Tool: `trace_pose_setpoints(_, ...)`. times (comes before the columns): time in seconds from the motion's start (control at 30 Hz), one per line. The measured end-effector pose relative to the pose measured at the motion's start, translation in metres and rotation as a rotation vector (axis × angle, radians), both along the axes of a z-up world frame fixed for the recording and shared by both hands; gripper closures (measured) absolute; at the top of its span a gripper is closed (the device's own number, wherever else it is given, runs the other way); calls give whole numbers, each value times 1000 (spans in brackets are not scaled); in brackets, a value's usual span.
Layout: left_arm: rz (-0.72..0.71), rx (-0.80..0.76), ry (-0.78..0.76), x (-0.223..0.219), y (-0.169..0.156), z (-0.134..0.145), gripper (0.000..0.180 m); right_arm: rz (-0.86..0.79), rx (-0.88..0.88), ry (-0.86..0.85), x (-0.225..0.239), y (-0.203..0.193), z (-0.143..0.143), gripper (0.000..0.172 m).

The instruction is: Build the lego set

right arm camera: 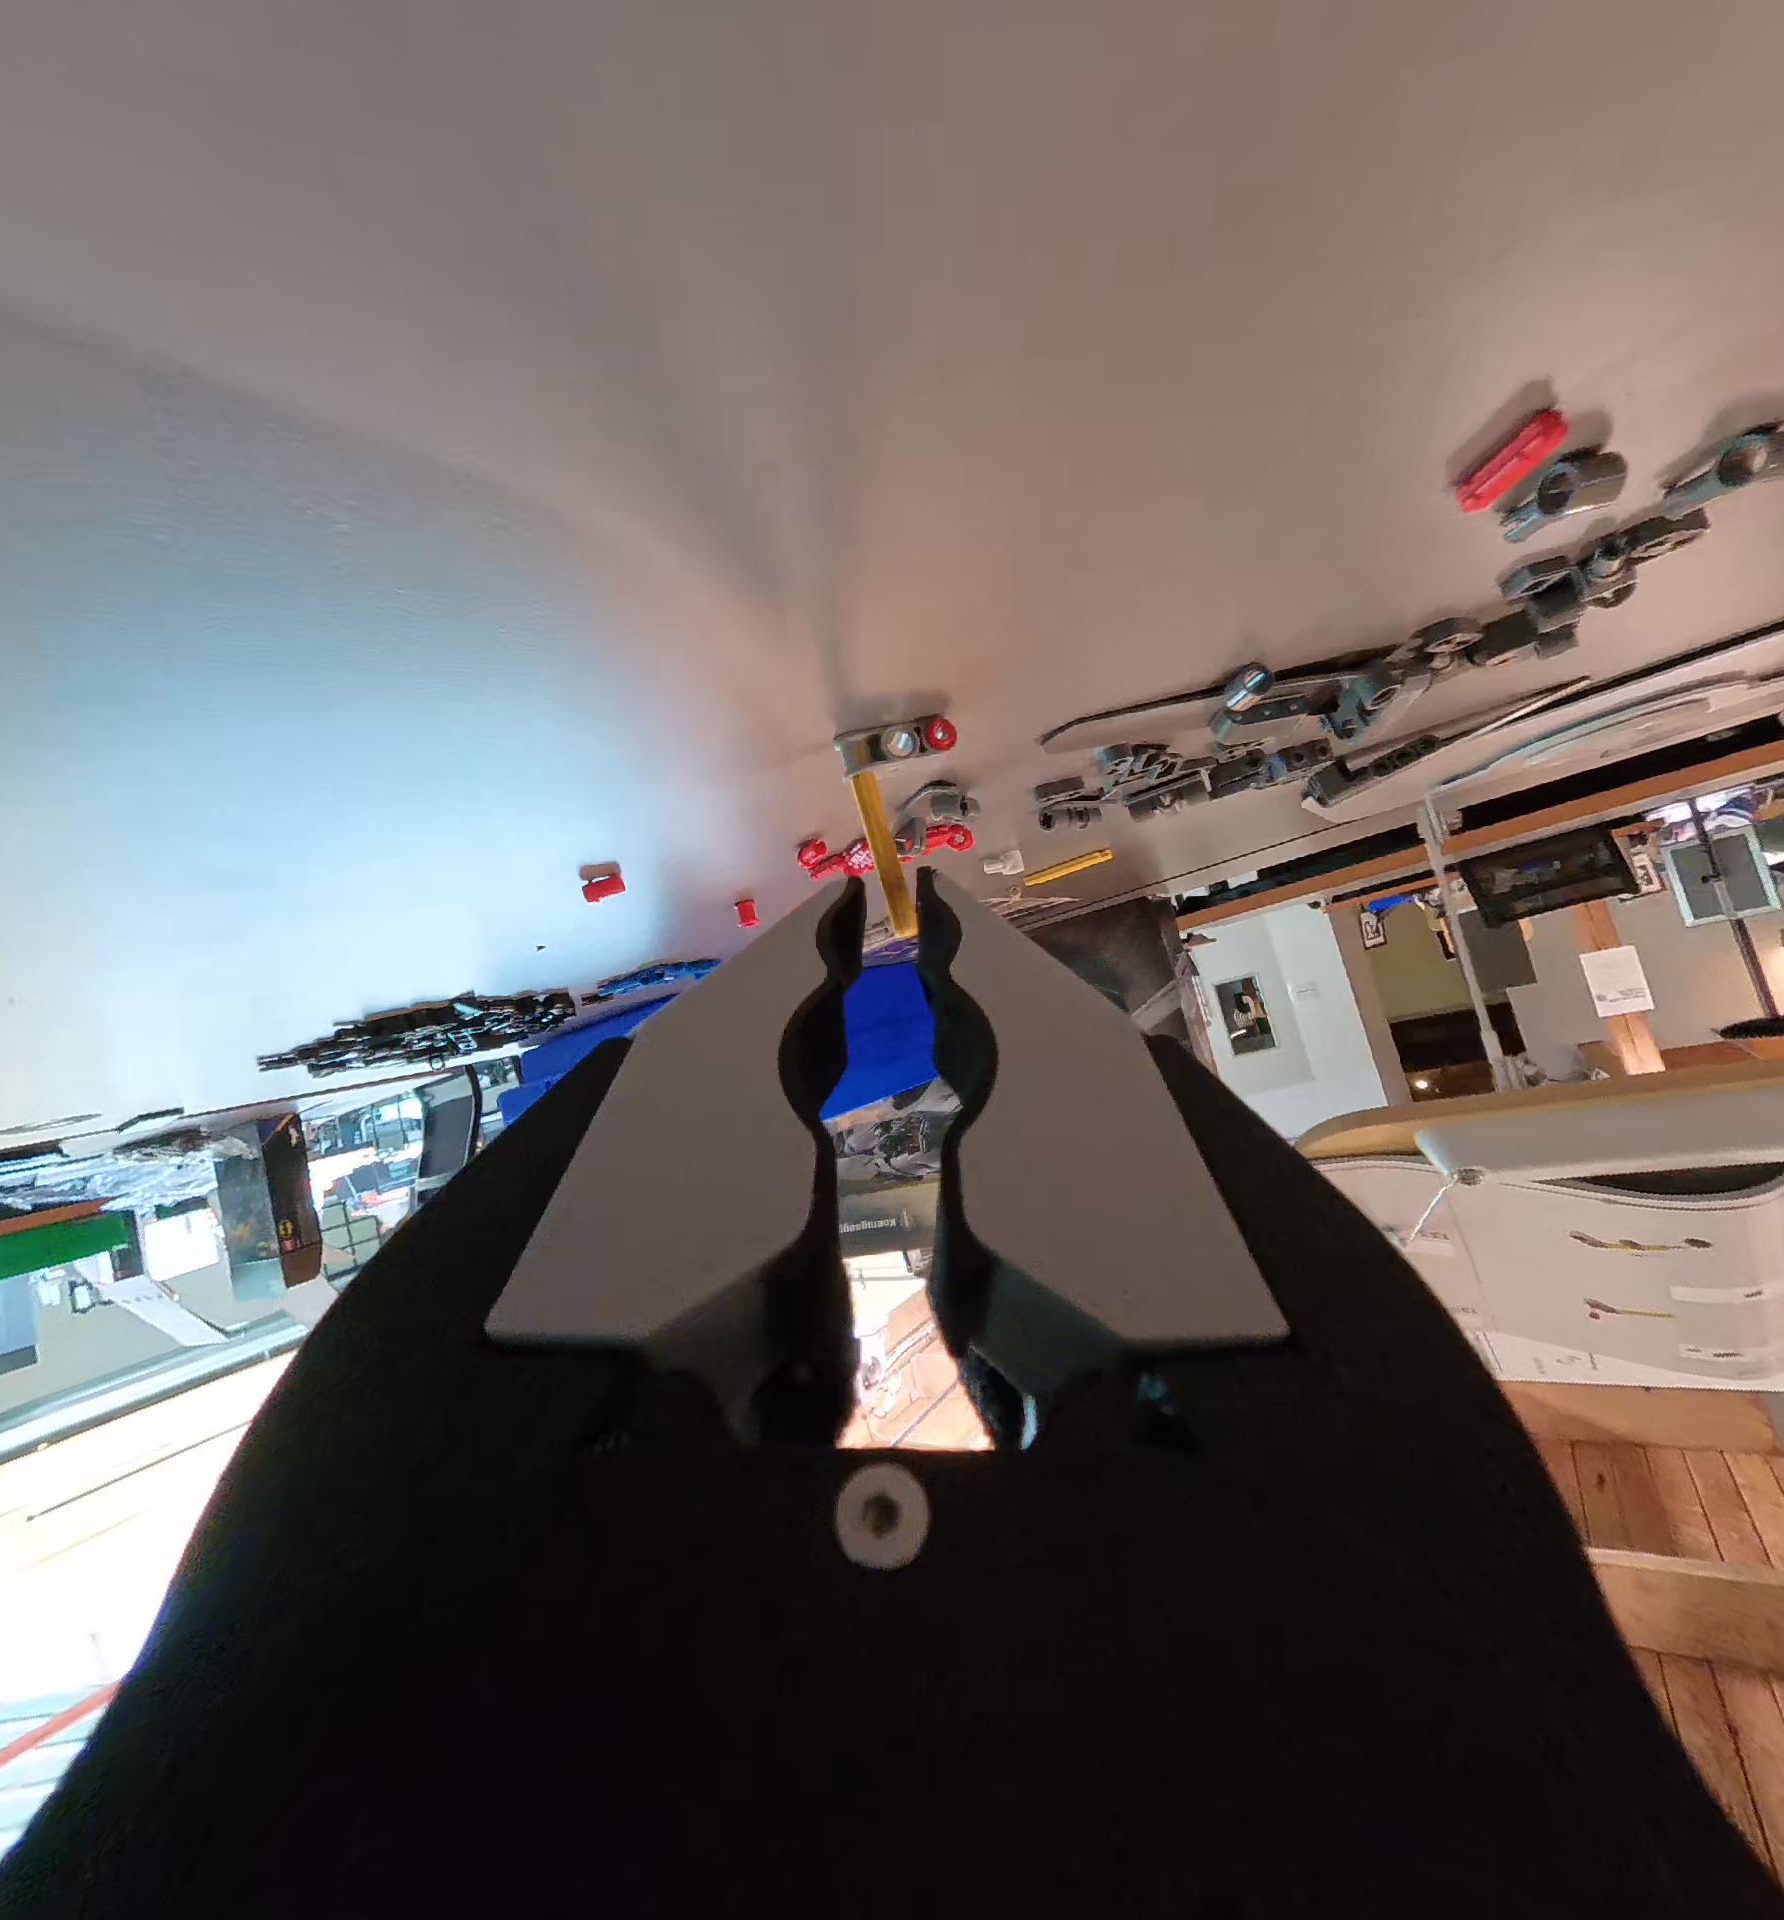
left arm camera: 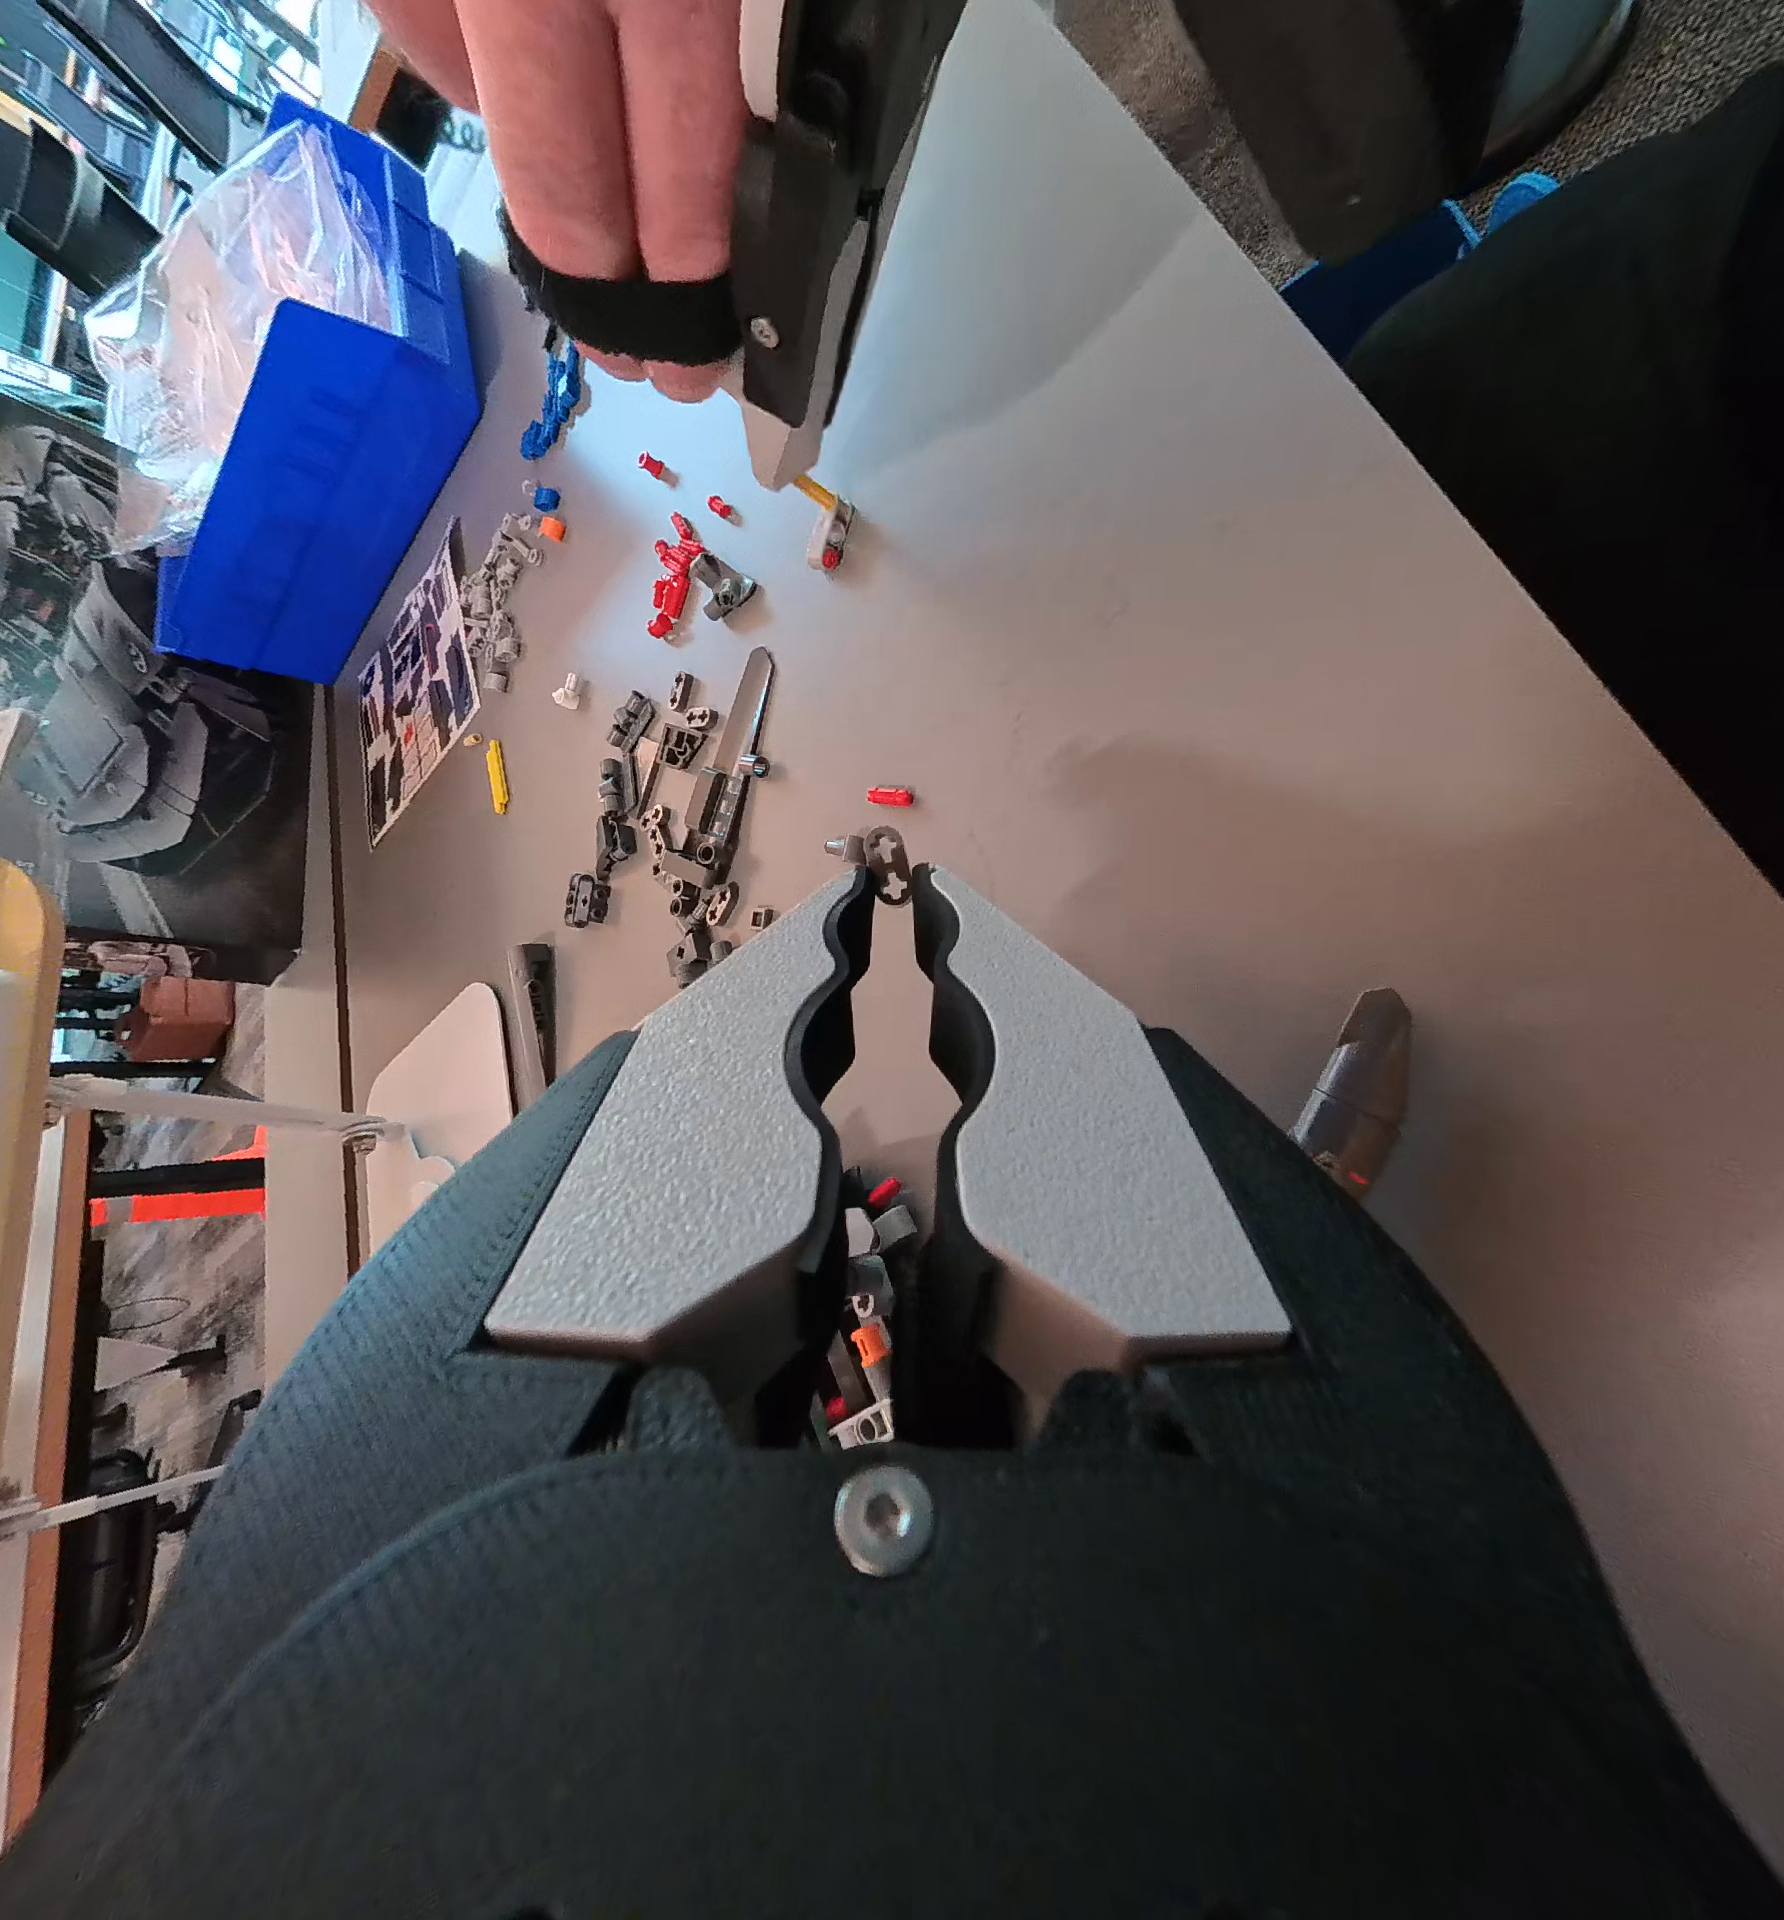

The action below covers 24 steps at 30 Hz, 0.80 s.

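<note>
Right, your left claw (left arm camera: 895,881) pinches a dark grey two-hole link (left arm camera: 889,871) by its lower end; thin bite, it could pivot out. Right claw (right arm camera: 886,885) barely open around the yellow axle (right arm camera: 880,821), pads not clearly gripping; grey connector (right arm camera: 893,744) at 12 o'clock could slip to the desk (right arm camera: 452,520)

Lettering on 4 things, mostly too small to read
A printed sticker sheet (left arm camera: 418,675) lies beside the blue bin (left arm camera: 327,488). A dark grey tool (left arm camera: 533,1003) bears raised letters, a dark box (right arm camera: 872,1226) pale upside-down lettering, and a paper notice (right arm camera: 1615,982) fine print.
</note>
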State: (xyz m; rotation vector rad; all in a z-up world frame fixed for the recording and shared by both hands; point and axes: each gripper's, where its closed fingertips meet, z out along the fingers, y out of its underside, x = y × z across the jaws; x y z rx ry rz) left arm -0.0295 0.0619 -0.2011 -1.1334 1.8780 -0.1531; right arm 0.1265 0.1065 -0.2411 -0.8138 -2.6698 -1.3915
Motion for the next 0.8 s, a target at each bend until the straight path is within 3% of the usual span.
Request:
trace_pose_setpoints(0.2, 2, -7, -2, 1, 1, -1, 175, -88, -7, 192, -7, 0, 34, 158)
trace_pose_setpoints(0.37, 6, -36, -35, 6, 1, 3, 175, -445, -216, 755, -1, -16, 59, 155)
trace_pose_setpoints(0.5, 5, -42, -48, 17, 2, 6, 175, -718, -460, 1243, 0, -20, 45, 150)
trace_pose_setpoints(0.6, -6, -49, -45, 26, 0, 6, 175, -900, -570, 1511, -1, -10, 29, 148)
trace_pose_setpoints(0.8, -6, -60, -37, 34, -3, 1, 175, -1002, -585, 1568, -3, -2, -10, 141)
